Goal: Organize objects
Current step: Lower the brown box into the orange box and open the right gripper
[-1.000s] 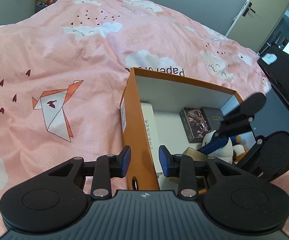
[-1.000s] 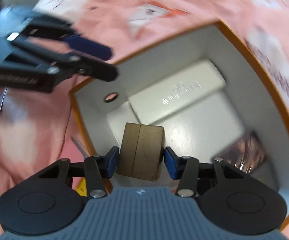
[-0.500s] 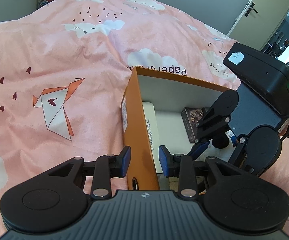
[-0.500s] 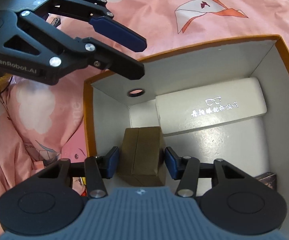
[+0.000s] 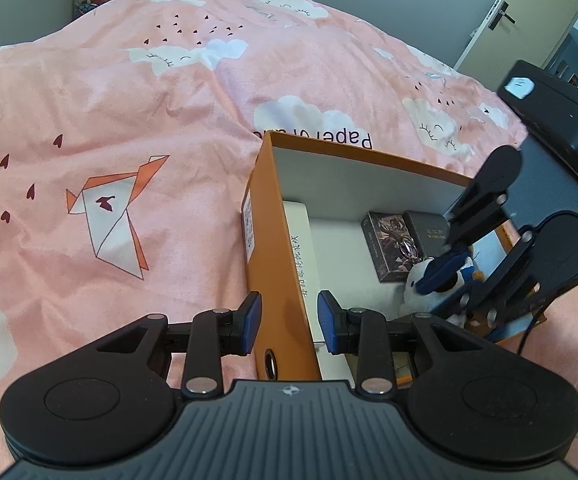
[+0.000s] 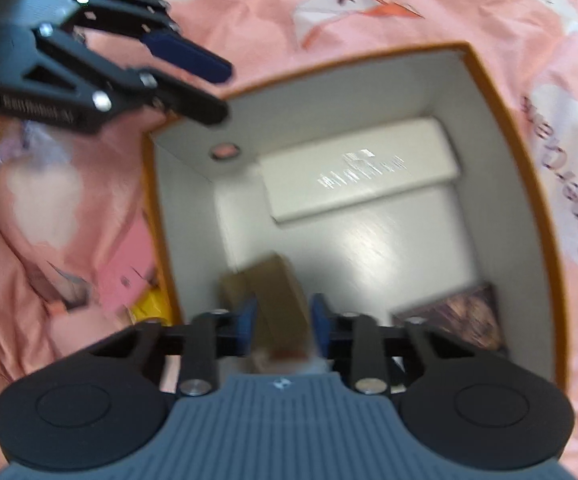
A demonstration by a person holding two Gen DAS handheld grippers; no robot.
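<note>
Two views to go through. From my left wrist camera, my left gripper (image 5: 289, 326) straddles the near wall of the orange box (image 5: 277, 280) on the pink duvet (image 5: 109, 128). Its blue pads sit on either side of the wall with a gap showing, so I can't tell whether they actually press on it. Inside the box lie a white glasses case (image 5: 303, 248) along the left wall, a dark card box (image 5: 389, 246) and a black box (image 5: 429, 230) at the far side, and a white plush toy (image 5: 421, 284) under my right gripper (image 5: 441, 272).

From my right wrist camera, which is blurred, my right gripper (image 6: 281, 326) points down into the box (image 6: 529, 208) with jaws closing. A brown cardboard box (image 6: 277, 292) is between them; whether the pads touch it I can't tell. The glasses case (image 6: 361, 172) lies beyond it.
</note>
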